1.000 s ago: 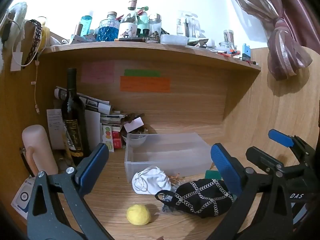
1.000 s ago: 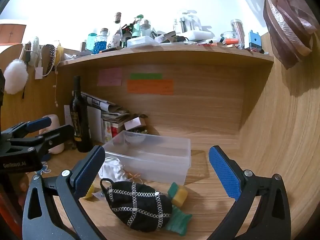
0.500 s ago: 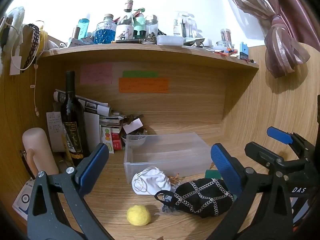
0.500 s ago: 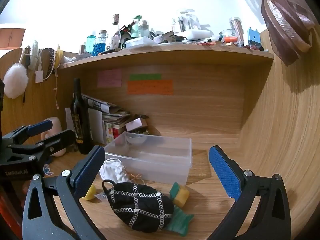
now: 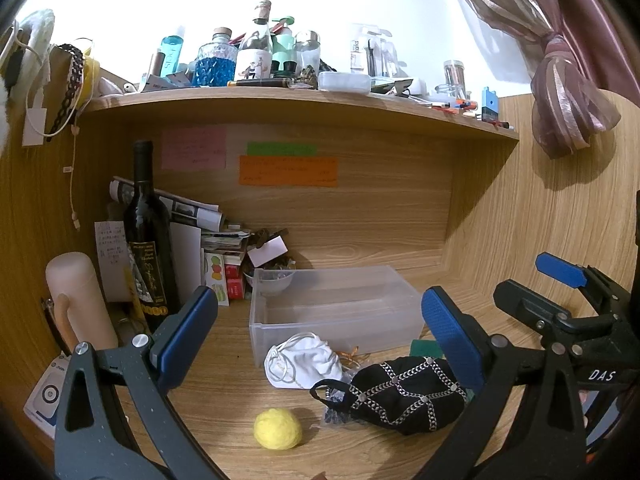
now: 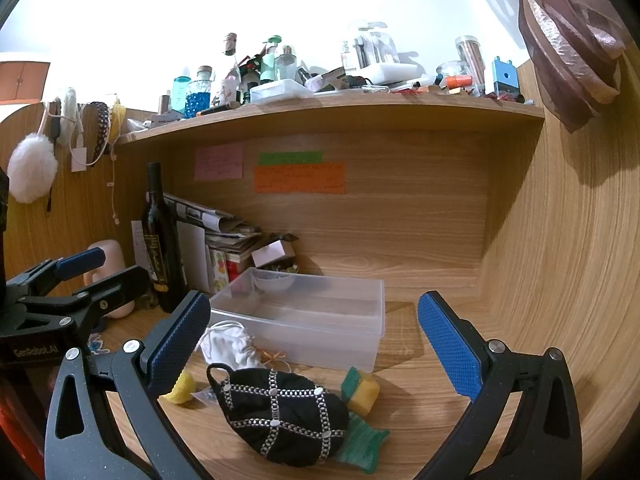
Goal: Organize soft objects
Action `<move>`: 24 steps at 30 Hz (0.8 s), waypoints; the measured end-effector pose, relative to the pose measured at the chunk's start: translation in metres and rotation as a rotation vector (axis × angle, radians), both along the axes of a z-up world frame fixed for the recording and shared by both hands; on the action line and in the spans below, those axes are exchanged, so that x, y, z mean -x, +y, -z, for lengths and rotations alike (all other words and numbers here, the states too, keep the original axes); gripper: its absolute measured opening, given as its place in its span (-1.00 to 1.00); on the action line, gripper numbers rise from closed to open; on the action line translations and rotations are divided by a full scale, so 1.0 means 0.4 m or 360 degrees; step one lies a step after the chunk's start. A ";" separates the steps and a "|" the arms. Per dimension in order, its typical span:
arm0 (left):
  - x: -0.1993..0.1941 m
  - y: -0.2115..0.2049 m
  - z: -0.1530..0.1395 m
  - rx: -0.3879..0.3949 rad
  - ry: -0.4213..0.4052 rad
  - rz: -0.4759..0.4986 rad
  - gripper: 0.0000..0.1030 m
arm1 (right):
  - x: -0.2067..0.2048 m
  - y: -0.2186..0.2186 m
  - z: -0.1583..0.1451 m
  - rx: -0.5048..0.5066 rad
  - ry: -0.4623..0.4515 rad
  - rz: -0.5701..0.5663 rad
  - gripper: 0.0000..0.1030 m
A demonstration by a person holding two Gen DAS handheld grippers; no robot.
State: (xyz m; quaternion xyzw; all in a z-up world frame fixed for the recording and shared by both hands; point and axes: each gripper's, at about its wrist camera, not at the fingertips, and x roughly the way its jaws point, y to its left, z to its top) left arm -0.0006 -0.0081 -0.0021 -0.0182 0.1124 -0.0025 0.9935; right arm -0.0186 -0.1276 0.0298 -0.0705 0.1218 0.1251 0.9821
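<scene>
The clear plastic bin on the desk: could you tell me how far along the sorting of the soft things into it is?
Nothing looks done yet: the clear bin holds no soft items. Nothing is in hand either; the left tool and right tool are both open. Left to sort, all on the desk in front of the bin: the white cloth pouch, black studded pouch, yellow ball, and yellow-green sponge.

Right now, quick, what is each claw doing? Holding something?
Left claw: open, holding nothing.
Right claw: open, holding nothing.
</scene>
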 end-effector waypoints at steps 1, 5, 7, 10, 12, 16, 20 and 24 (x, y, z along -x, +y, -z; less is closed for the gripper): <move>0.001 0.003 0.000 0.0003 0.0000 -0.0001 1.00 | 0.000 0.001 0.000 0.0001 -0.0001 -0.0002 1.00; 0.004 0.010 0.003 0.0016 -0.0002 0.0002 1.00 | 0.002 0.003 0.000 0.0001 -0.0007 -0.0007 1.00; 0.005 0.013 0.003 0.0031 -0.0001 0.0008 1.00 | 0.003 0.002 -0.001 -0.0012 -0.0008 -0.0019 1.00; 0.006 0.016 0.003 0.0039 -0.0003 0.0001 1.00 | 0.005 0.000 -0.004 -0.0025 -0.0013 -0.0023 1.00; 0.006 0.017 0.002 0.0040 -0.0003 0.0001 1.00 | 0.006 0.000 -0.006 -0.0031 -0.0016 -0.0023 1.00; 0.005 0.018 -0.003 0.0035 -0.0006 -0.0006 1.00 | 0.007 -0.002 -0.008 -0.0041 -0.0018 -0.0025 1.00; 0.005 0.019 -0.004 0.0035 -0.0006 -0.0006 1.00 | 0.006 -0.001 -0.008 -0.0042 -0.0014 -0.0029 1.00; 0.006 0.019 -0.005 0.0039 -0.0007 -0.0002 1.00 | 0.006 0.001 -0.008 -0.0043 -0.0013 -0.0030 1.00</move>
